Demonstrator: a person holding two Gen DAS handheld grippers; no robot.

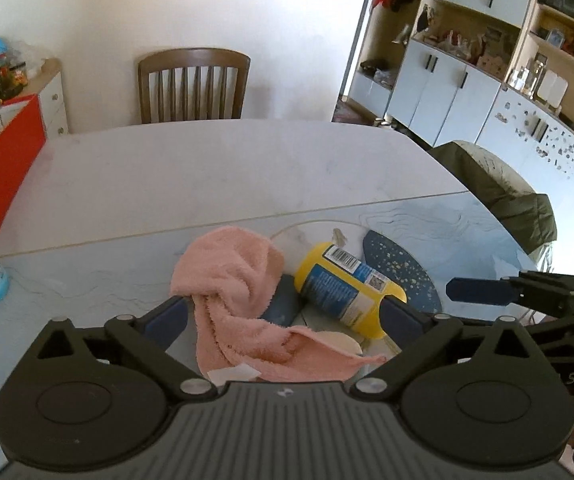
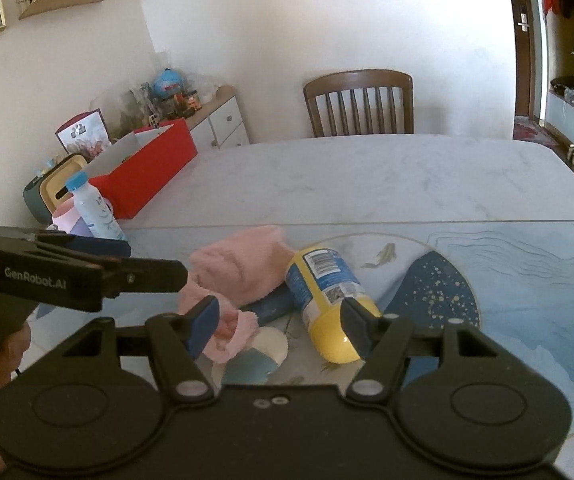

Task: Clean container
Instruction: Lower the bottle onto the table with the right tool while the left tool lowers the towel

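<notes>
A yellow container (image 1: 343,284) with a blue label lies on its side on the patterned table mat (image 1: 467,232). A pink cloth (image 1: 235,280) lies bunched just to its left, touching it. My left gripper (image 1: 285,316) is open wide, low over the table, with the cloth and the container's end between its fingers, gripping neither. My right gripper (image 2: 279,326) is open too. Its right finger (image 2: 357,328) is against the yellow container (image 2: 327,300) and its left finger is beside the pink cloth (image 2: 239,268). A dark blue object (image 2: 271,304) shows partly under the cloth.
A red box (image 2: 147,168) and a white-and-blue bottle (image 2: 95,212) stand at the table's left. A wooden chair (image 2: 361,102) is at the far edge. An olive-covered seat (image 1: 499,196) is on the right. The marble table (image 2: 367,176) extends beyond the mat.
</notes>
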